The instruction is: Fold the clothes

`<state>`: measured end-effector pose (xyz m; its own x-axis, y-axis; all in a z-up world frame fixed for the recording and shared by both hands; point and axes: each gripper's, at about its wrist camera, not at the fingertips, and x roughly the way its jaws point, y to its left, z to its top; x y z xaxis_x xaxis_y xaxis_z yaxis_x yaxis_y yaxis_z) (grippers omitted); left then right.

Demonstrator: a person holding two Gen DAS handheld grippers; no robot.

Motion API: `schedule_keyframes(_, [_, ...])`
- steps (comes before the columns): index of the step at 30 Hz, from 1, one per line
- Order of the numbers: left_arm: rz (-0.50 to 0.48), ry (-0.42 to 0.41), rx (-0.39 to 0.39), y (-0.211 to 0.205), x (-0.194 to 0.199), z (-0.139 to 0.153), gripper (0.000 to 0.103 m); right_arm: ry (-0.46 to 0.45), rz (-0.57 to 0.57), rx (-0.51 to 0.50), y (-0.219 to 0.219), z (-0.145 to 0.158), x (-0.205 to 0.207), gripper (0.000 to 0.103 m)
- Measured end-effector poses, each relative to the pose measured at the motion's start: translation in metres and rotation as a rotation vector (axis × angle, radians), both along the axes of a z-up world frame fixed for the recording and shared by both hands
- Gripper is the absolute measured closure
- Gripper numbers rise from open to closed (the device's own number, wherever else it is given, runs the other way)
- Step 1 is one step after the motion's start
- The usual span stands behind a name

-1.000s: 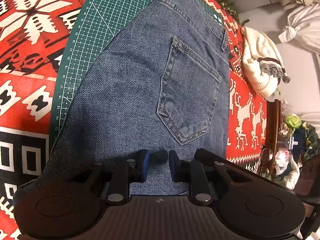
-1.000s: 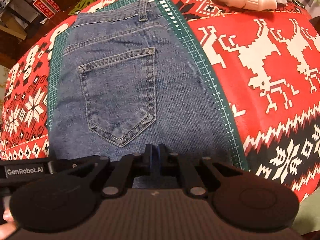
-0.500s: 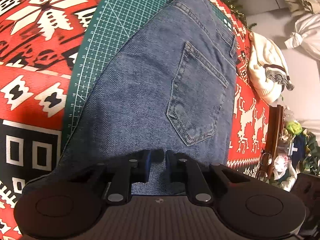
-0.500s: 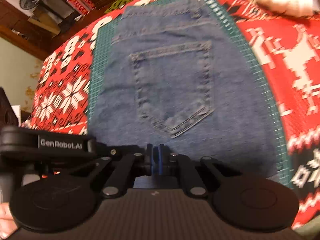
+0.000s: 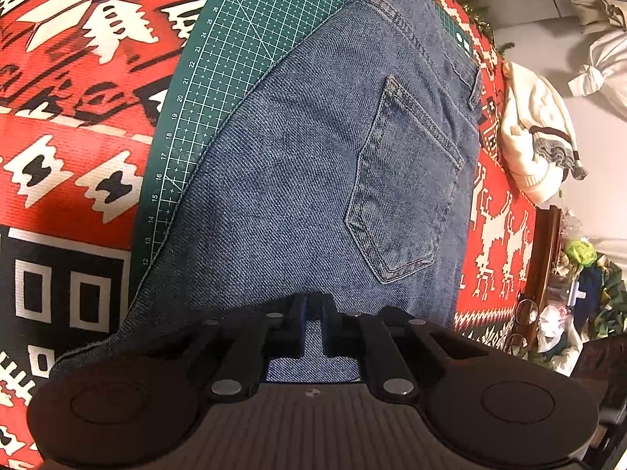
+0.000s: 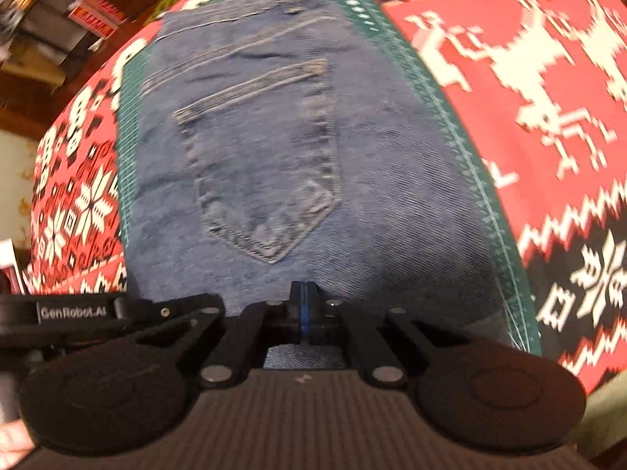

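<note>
Left wrist only: cream sweater (image 5: 537, 149)

Lived-in home room, red Christmas-pattern tablecloth (image 5: 90, 90) under a green cutting mat (image 5: 235, 58), white knit sweater (image 5: 533, 137), cluttered shelves (image 6: 58, 11), tied cloth bundle (image 5: 603, 66) by the wall

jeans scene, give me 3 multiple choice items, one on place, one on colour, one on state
1. What do the jeans lie on?
A. green mat
B. bare wood
C. white towel

2. What colour is the cloth under the mat?
A. plain yellow
B. red with white and black patterns
C. plain grey

3. How does the right tool stand?
A. wide open
B. out of view
C. shut

Answers: 1 A, gridded mat shows beside the denim. 2 B, the cloth bears white reindeer on red. 3 C, its blue pads meet.
</note>
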<state>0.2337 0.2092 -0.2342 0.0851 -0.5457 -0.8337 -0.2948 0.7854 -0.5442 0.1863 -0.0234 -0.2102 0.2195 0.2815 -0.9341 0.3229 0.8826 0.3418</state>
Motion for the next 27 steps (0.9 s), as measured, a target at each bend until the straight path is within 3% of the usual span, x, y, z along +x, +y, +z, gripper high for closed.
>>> schedule_keyframes(3, [-0.003,-0.001,-0.001,0.0,0.0,0.0,0.094,0.011,-0.035,-0.031,-0.009,0.002,-0.003,0.103])
schedule_keyframes(16, [0.002,0.005,-0.012,0.003,0.0,-0.001,0.094,0.097,-0.136,0.01,-0.039,-0.005,-0.005,0.103])
schedule_keyframes(19, [0.002,0.005,-0.011,0.002,0.0,-0.001,0.094,0.062,-0.137,0.021,-0.039,-0.001,-0.005,0.101])
schedule_keyframes(27, [0.005,-0.003,-0.007,0.0,0.0,0.0,0.094,-0.086,0.036,0.059,0.003,0.008,0.004,0.1])
